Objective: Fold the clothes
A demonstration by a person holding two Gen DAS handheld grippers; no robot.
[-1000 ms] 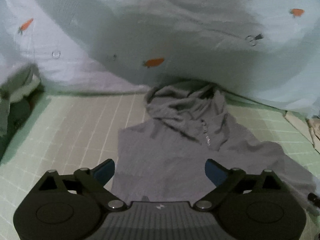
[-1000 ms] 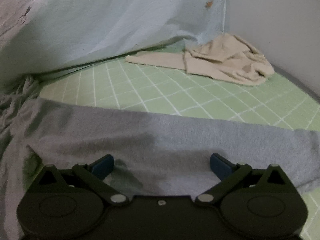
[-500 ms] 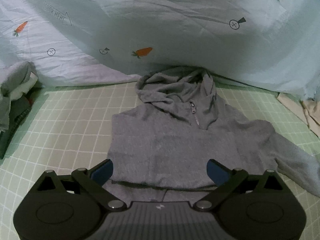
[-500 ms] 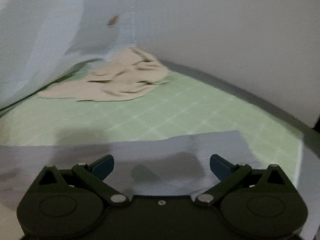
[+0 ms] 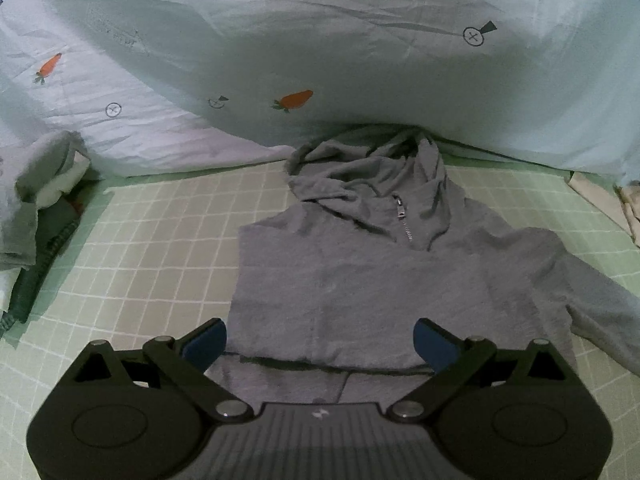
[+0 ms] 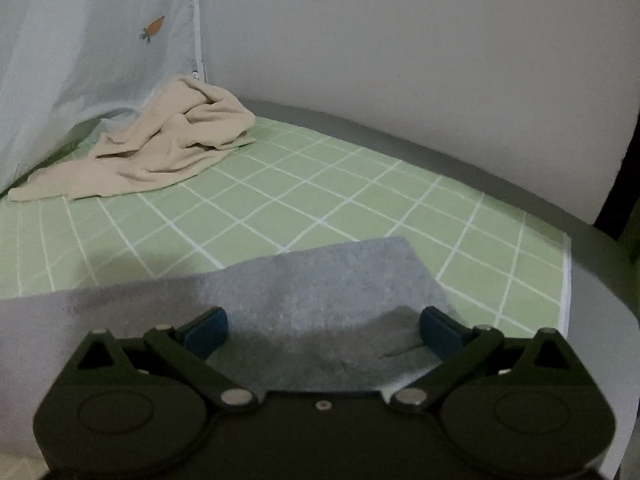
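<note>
A grey zip hoodie (image 5: 360,272) lies flat on the green checked mat (image 5: 160,248), hood toward the far side, its left side folded in and its right sleeve stretched out to the right. My left gripper (image 5: 320,344) is open and empty, just above the hoodie's lower hem. My right gripper (image 6: 322,330) is open and empty over the cuff end of the grey sleeve (image 6: 320,284), which lies flat on the mat (image 6: 320,200).
A light blue sheet with carrot prints (image 5: 320,60) hangs behind the hoodie. A pile of grey and dark clothes (image 5: 36,208) sits at the left. A crumpled beige garment (image 6: 160,148) lies at the back near the sheet. The mat's right edge meets a grey surface (image 6: 600,300).
The left gripper has drawn back and risen, showing more of the hoodie. The right gripper has swung right along the sleeve to its cuff end.
</note>
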